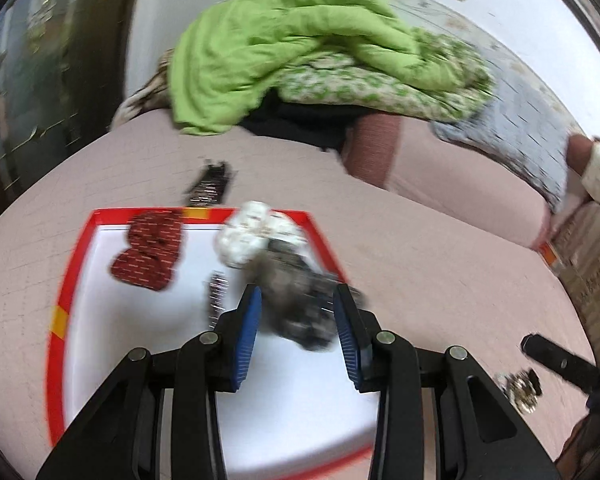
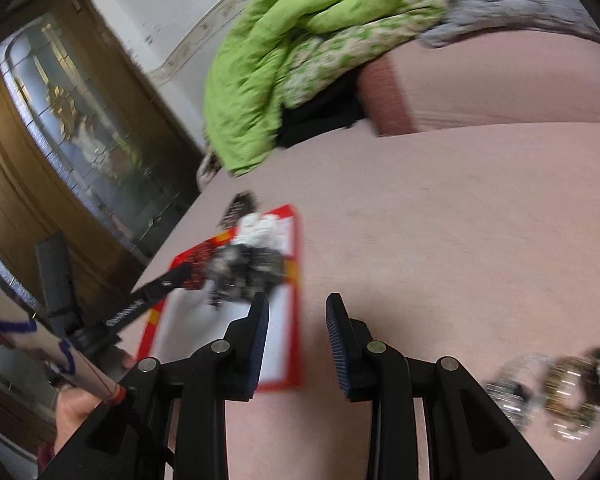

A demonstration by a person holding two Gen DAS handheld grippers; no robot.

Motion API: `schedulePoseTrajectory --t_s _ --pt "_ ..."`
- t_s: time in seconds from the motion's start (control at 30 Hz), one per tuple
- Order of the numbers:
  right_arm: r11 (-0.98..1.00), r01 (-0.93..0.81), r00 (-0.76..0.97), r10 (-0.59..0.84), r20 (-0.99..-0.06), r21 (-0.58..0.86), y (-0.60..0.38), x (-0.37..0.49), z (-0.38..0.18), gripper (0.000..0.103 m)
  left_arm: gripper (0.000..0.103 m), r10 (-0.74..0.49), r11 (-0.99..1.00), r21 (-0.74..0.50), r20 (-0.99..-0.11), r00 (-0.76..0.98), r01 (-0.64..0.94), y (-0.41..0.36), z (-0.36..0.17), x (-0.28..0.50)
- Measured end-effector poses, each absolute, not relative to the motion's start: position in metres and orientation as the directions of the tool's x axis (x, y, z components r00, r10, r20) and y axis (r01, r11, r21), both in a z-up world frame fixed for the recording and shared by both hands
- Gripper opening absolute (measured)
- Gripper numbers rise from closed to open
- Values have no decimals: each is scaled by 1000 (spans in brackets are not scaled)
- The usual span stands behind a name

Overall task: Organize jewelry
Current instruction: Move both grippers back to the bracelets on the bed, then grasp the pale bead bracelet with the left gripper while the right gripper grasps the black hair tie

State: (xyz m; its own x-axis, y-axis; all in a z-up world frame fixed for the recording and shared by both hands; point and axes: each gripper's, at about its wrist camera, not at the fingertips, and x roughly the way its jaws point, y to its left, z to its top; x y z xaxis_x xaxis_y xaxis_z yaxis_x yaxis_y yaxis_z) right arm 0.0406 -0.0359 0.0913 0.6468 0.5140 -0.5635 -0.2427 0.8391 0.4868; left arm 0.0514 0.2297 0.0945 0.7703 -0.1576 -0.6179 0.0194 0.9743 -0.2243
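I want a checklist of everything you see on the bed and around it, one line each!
Surface: pink bedsheet, wide bare area.
Job's things: red-rimmed white tray holding dark red jewelry, white jewelry and a dark grey heap; a dark beaded piece lies just beyond the tray; loose bangles on the sheet.
Clutter: green blanket piled with patterned bedding.
Grippers: left gripper open, jaws either side of the grey heap, contact unclear in blur; right gripper open, nothing between its jaws.
Cables: nothing seen.
Surroundings: wooden door with glass, pale wall.
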Motion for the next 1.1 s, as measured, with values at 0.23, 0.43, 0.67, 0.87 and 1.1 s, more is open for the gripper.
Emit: schedulePoseTrajectory --t_s 0.23,0.43,0.67,0.87,1.1 --pt "899 6 740 291 -606 439 -171 -1 71 32 36 -299 954 -227 -668 682 195 146 77 34" --pt "856 200 669 235 -705 476 -246 -5 35 32 36 -392 917 -248 -711 584 313 81 59 21" --pt "872 158 607 285 -742 464 -247 -1 20 32 36 -434 893 -281 -744 509 351 39 47 25" --pt "918 114 544 262 -797 379 -235 10 5 32 36 -445 885 -298 -765 466 357 18 40 35" --pt "957 144 548 134 -826 251 -231 16 8 10 36 -451 877 -299 -783 429 377 5 41 49"
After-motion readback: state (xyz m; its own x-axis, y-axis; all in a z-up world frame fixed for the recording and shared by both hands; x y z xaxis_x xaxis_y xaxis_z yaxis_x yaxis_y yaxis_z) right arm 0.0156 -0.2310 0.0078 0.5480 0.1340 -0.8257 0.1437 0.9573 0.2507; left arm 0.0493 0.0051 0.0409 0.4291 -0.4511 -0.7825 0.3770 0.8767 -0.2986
